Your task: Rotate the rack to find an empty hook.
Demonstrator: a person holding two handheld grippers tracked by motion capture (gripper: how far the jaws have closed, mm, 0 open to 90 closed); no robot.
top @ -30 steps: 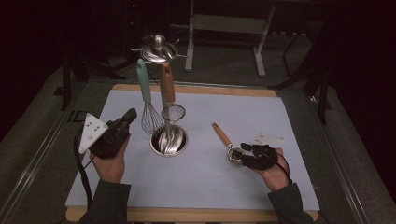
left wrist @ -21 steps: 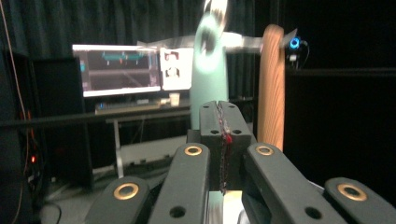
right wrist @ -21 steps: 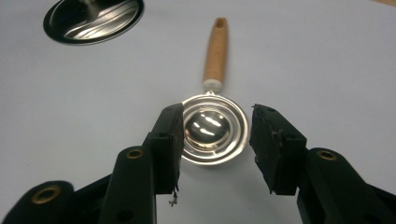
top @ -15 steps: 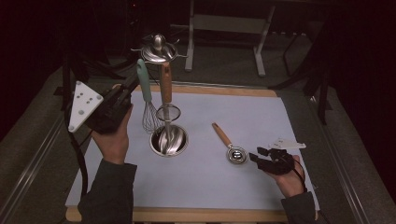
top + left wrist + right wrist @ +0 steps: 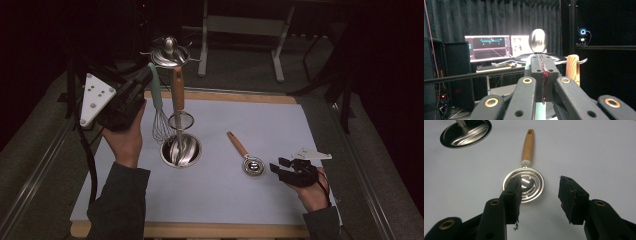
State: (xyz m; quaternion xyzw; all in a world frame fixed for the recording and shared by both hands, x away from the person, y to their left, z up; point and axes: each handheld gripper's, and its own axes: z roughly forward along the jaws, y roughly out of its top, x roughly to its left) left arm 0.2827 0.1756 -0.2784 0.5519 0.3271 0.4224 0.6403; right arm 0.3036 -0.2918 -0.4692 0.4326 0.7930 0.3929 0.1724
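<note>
Between my left fingers (image 5: 543,75) I am clamping the mint handle of the whisk (image 5: 159,107), which is hanging on the rack (image 5: 170,54) beside the wooden-handled strainer (image 5: 179,100); unhooking it looks barely begun. Just ahead of my right fingers (image 5: 539,197), which I am holding apart and empty, the ladle (image 5: 525,182) is lying flat on the counter (image 5: 280,130), its shiny bowl nearest, its pale wooden handle pointing away, nothing yet gripped.
</note>
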